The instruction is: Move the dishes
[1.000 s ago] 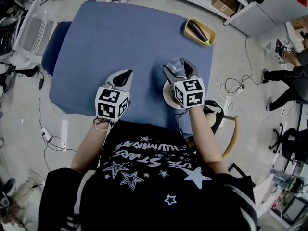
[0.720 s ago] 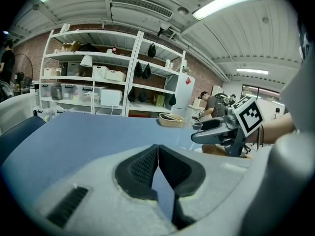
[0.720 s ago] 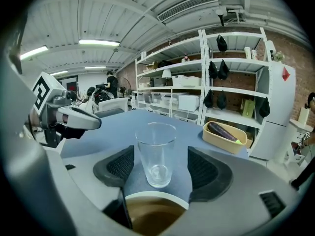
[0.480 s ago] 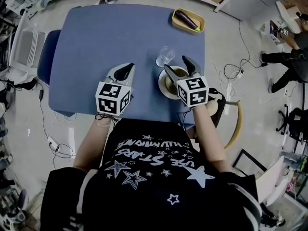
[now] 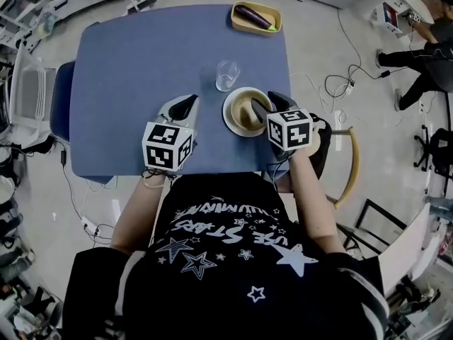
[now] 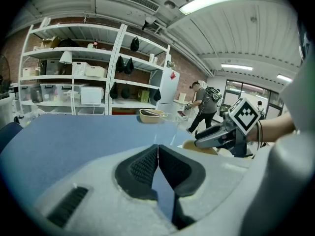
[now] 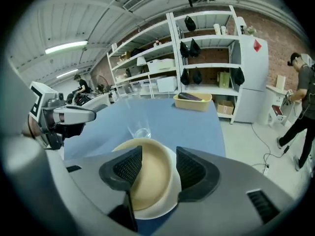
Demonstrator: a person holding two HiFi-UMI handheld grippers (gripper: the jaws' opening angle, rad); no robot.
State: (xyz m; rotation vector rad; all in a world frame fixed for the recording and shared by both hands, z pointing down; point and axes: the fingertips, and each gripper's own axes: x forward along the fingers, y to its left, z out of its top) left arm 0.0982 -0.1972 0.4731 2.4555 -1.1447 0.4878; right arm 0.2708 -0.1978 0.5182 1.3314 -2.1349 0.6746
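On the table (image 5: 141, 62), plain blue from edge to edge, rounded at the corners: 3 things, all toward the right side. Nearest the front edge, a round white plate (image 5: 226, 116), flat on the blue, carrying a tan bowl (image 5: 243, 112). Just beyond the plate and slightly to the left, apart from its rim, 1 clear glass (image 5: 227, 75), upright. At the far right corner, well apart from both, a yellow rectangular tray (image 5: 243, 27), close along the far edge. In the right gripper view, the same order: plate nearest, glass behind, tray at the far end.
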